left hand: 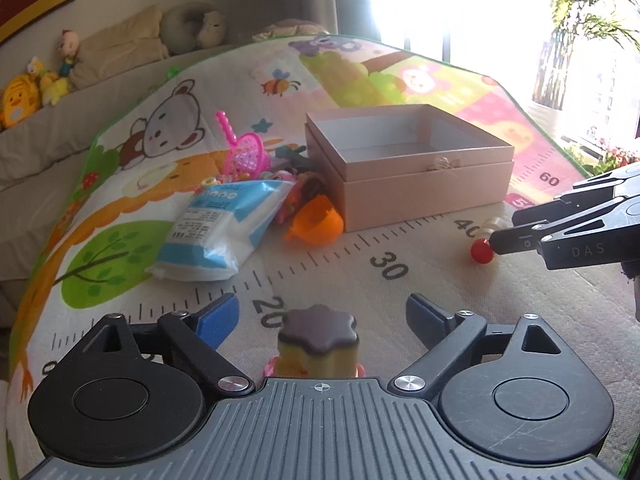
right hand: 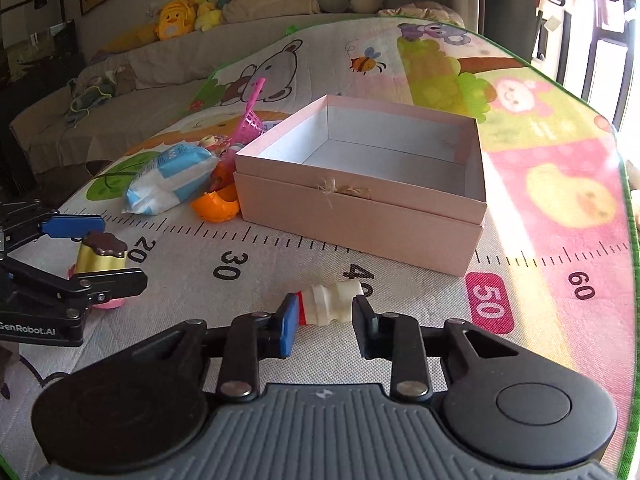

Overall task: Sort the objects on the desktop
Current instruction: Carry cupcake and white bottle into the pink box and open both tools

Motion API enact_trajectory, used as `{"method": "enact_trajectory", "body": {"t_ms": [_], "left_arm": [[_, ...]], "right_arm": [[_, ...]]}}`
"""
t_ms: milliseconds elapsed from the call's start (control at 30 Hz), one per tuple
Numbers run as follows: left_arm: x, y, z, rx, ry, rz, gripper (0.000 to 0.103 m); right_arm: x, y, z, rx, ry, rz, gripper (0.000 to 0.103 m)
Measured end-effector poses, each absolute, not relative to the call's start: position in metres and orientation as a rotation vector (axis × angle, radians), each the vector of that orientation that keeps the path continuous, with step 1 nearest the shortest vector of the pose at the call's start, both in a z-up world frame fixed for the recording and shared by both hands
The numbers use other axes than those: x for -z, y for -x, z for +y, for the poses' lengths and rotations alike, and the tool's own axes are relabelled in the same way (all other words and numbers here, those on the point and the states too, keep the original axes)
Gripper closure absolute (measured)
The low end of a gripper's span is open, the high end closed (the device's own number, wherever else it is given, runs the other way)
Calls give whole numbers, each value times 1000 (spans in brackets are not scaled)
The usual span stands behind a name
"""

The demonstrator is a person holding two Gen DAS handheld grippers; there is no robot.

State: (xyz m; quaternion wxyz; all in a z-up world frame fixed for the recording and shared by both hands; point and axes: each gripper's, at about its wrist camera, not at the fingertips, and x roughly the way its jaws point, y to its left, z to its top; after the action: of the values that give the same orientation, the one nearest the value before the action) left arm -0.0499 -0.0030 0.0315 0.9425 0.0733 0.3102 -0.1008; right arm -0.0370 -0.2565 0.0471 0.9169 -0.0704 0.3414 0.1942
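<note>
An open pink box (left hand: pixel 416 184) (right hand: pixel 360 208) stands on the play mat, empty inside. A yellow pudding toy with a brown top (left hand: pixel 318 340) (right hand: pixel 102 256) stands between the wide-open fingers of my left gripper (left hand: pixel 320 320) (right hand: pixel 100 252), not gripped. A white ridged toy with a red end (right hand: pixel 330 303) (left hand: pixel 482 250) lies between the fingers of my right gripper (right hand: pixel 325 316) (left hand: pixel 496 240); the jaws are open around it and stand close to its sides.
A pile left of the box holds a blue-white tissue pack (left hand: pixel 220 228) (right hand: pixel 168 180), an orange cup (left hand: pixel 316 220) (right hand: pixel 216 206), a pink toy net (left hand: pixel 244 152) (right hand: pixel 252 120) and several small toys. A sofa with plush toys (right hand: pixel 180 16) runs behind the mat.
</note>
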Motion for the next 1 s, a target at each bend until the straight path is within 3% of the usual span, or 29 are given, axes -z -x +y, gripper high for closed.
{"method": "enact_trajectory", "body": {"t_ms": [67,133,467,567,633,700,800,867,1000], "left_arm": [[-27,53,0,210,-150,650,7],[-22,55,1,219,-152,674,7],[-11,76,11,222,-146,747,8],[-11,67,11,192,-109,747,17],[-12,64,9,196,-110,741,35],[-14,64,7,206,-121,735,42],[-17,67,3,222,-142,726,42],[-21,69,1,233,-143,714,42],[-44,62,-4,258,-139,661,42]], "right_arm": [[-46,35,-257,-393,162,690,46],[-45,29,-258,-385,170,681,35],[-34,31,-259,-408,156,712,24],[-32,26,-258,-385,155,717,24],[-32,22,-257,-387,164,719,24],[-30,17,-256,-388,171,726,24],[-24,10,-253,-401,166,748,32],[-28,13,-252,-428,173,749,58],[-45,28,-254,-491,188,772,60]]}}
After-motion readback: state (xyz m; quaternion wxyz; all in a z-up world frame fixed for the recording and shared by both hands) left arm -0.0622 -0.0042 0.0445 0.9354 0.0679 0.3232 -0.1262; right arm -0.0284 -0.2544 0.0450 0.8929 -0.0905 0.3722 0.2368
